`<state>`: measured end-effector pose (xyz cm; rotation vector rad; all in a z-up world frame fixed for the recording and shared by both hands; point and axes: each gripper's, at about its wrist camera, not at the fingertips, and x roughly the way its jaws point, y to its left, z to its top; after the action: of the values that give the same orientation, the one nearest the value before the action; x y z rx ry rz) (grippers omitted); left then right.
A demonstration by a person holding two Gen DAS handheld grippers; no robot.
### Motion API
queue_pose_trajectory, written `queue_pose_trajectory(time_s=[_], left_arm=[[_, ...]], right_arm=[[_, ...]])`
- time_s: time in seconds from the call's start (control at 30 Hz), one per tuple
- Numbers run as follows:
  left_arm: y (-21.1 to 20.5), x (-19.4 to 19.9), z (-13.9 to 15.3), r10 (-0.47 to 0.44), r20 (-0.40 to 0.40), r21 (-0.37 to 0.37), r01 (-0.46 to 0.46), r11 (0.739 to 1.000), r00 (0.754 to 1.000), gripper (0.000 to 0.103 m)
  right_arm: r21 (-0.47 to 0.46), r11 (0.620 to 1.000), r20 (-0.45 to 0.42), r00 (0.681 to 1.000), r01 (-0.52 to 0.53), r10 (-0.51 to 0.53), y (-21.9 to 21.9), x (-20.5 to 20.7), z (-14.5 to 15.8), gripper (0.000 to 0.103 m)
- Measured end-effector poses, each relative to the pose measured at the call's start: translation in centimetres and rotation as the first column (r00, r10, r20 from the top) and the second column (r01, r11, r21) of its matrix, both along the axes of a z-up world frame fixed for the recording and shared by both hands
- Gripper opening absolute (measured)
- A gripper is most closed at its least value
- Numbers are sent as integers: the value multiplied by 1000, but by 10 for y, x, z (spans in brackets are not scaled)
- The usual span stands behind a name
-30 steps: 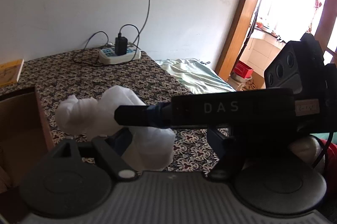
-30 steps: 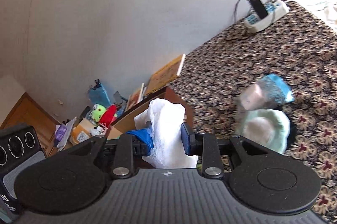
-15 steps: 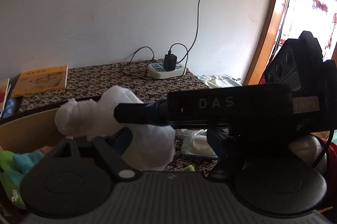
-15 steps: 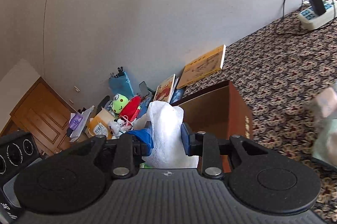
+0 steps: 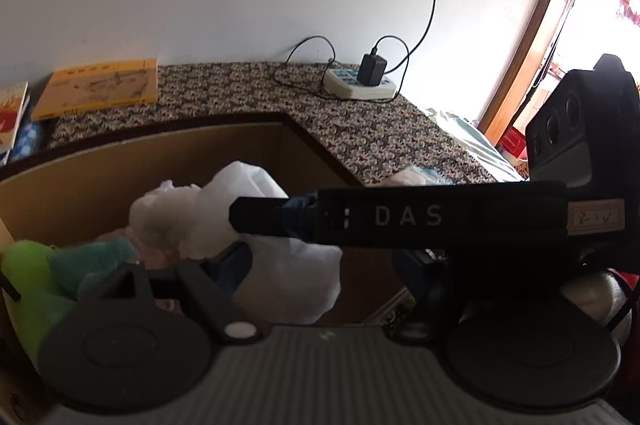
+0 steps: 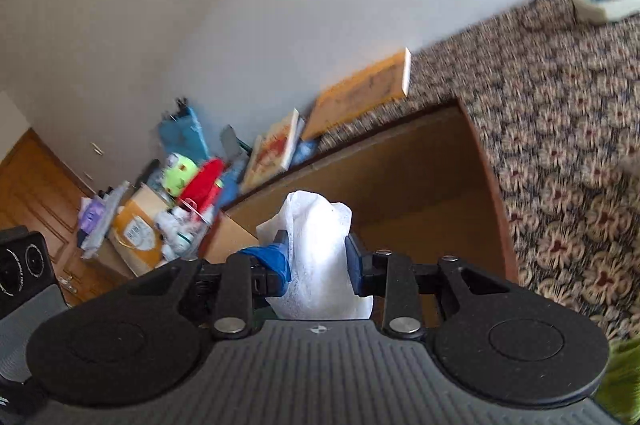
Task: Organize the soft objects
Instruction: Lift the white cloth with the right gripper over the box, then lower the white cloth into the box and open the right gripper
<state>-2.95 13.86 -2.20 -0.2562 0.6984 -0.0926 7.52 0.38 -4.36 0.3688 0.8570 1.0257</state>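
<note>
We see the right gripper (image 6: 316, 263) with a crumpled white foam sheet (image 6: 318, 257) between its jaws. These jaws have just been opening, yet both pads still touch the sheet, so we record it as held. In the right wrist view the sheet hangs over the open cardboard box (image 6: 420, 185), near the box's front left part.

In the left wrist view the right gripper crosses the frame as a dark bar, its tip against the same white foam sheet (image 5: 280, 265). The left gripper (image 5: 324, 265) has its jaws wide apart. The sheet lies close against the left-hand finger (image 5: 236, 261); the other finger (image 5: 416, 265) stands clear of it, so nothing is clamped there.

Inside the cardboard box (image 5: 120, 181), at its left side, lies a green plush toy (image 5: 36, 277) next to a teal soft thing (image 5: 100, 257).

The box stands on a patterned cloth (image 5: 380, 137) that covers the surface. On that cloth, by the wall, we note a yellow book (image 5: 96, 87) and a white power strip (image 5: 360, 87) with a black adapter plugged in. Beyond the box, in the right wrist view, sits a cluttered heap (image 6: 180, 201) with a green toy and a red item; details are blurred.
</note>
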Motion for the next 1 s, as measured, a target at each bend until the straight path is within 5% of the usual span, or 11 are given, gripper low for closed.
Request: queue_pose_trajectory(time_s=[0.2,0.27,0.73,1.0], left_arm=[[22,-2,-20,25,-73,-24,-26,999,997,77],[27,-4,-19,36,-75,-38,-39,999,997,84],[29,-17,-12,76,-86,24,-74,997,993,87],[18,-21,-1,71,-57,61,-67,996,996,89]], right_arm=[[-79,997,21,1000,1,1,11,-13,-10,17],[-70,998,15,1000,4,-3,9,-14,-9,18],[-1,999,-28,999,40,-40,-8,-24,2,19],[-20,998,46,998,51,-50,-19,-38,10,19]])
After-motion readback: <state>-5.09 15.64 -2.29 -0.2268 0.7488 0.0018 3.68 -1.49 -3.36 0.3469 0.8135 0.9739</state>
